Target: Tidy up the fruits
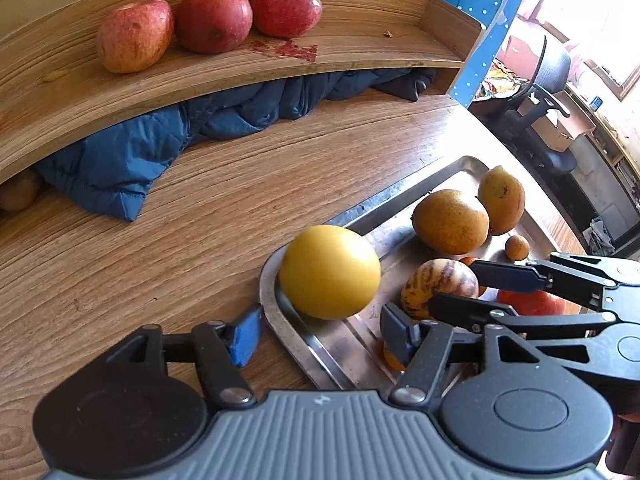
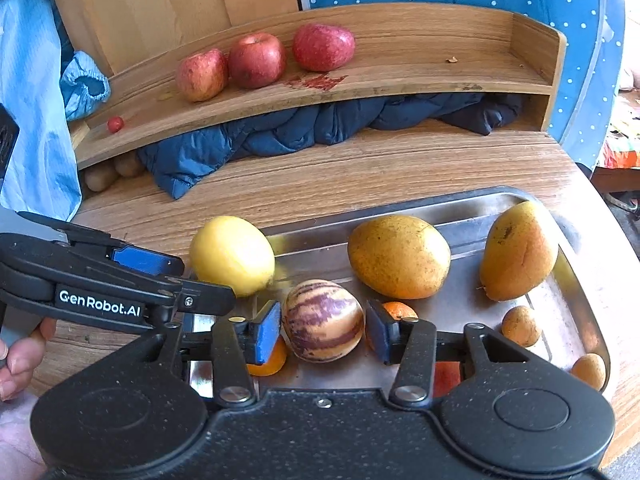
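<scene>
Sorting fruit from tray to shelf; three apples already lined up there.

- Two mangoes at tray's far side, untouched.
- Yellow fruit on tray's left rim, just ahead of left gripper; fingers wide, not touching. Advice: centre pads on widest part, close gently, round skin may roll.
- Striped melon between right gripper fingers, wide, contact unclear. Advice: close squarely before lifting.
- Small oranges close beside; avoid nudging.
</scene>
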A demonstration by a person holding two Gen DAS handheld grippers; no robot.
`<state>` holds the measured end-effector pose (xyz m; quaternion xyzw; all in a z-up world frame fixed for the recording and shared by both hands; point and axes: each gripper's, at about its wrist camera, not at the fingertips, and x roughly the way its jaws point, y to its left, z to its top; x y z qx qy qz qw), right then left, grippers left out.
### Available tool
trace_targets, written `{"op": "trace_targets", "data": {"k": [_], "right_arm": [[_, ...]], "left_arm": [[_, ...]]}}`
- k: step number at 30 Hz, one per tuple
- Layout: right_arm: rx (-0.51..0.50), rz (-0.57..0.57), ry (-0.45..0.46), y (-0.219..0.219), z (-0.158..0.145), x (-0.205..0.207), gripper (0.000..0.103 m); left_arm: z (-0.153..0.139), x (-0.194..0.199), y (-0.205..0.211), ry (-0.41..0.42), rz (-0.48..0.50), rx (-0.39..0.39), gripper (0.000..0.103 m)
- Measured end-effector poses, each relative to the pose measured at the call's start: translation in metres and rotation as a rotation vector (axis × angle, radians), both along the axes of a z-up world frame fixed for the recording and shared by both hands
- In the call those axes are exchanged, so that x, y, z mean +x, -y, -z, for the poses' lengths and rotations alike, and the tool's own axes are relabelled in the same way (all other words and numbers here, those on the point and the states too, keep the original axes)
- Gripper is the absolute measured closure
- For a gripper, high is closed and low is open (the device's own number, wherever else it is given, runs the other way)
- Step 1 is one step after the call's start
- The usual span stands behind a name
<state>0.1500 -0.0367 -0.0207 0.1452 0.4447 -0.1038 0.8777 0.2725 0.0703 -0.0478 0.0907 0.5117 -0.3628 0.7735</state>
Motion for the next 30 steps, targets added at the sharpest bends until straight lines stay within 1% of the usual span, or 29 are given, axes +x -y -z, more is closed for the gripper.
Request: {"op": "trace_targets", "data": {"k": [5, 7, 8, 10, 11, 12, 13, 17, 19, 23, 30], "right_arm": [[-0.004, 0.014, 0.02, 0.003, -0.003, -0.003, 0.038], [-0.009, 0.018, 0.036, 0.005, -0.006, -0.004, 0.03], [-0.011, 0.017, 0.046, 0.006, -0.008, -0.005, 0.028], [-0.017, 0.01, 0.068, 0.007, -0.011, -0.007, 0.02], [-0.019, 0.005, 0.075, 0.008, -0.013, -0.008, 0.018], [-0.023, -0.003, 0.081, 0.008, -0.014, -0.01, 0.015], [-0.03, -0.011, 0.088, 0.007, -0.016, -0.012, 0.011], [-0.061, -0.035, 0.125, 0.007, -0.025, -0.027, 0.003], [-0.082, -0.039, 0.149, 0.008, -0.031, -0.039, 0.001], [-0.102, -0.03, 0.179, 0.012, -0.04, -0.062, 0.001], [-0.147, -0.016, 0.218, 0.014, -0.053, -0.102, 0.001]], "left_arm": [[-0.005, 0.0, -0.004, 0.024, -0.028, 0.004, 0.026], [-0.008, -0.001, -0.007, 0.038, -0.05, 0.003, 0.02], [-0.01, -0.001, -0.009, 0.046, -0.063, 0.0, 0.019], [-0.015, -0.002, -0.012, 0.059, -0.091, -0.007, 0.014], [-0.017, -0.003, -0.013, 0.067, -0.106, -0.007, 0.011], [-0.019, -0.004, -0.014, 0.076, -0.119, -0.006, 0.006], [-0.021, -0.007, -0.014, 0.086, -0.131, -0.007, 0.004], [-0.031, -0.021, -0.015, 0.121, -0.178, -0.014, 0.001], [-0.034, -0.029, -0.015, 0.132, -0.201, -0.011, 0.001], [-0.04, -0.05, -0.015, 0.157, -0.243, -0.001, 0.001], [-0.051, -0.092, -0.022, 0.213, -0.307, -0.012, 0.001]]}}
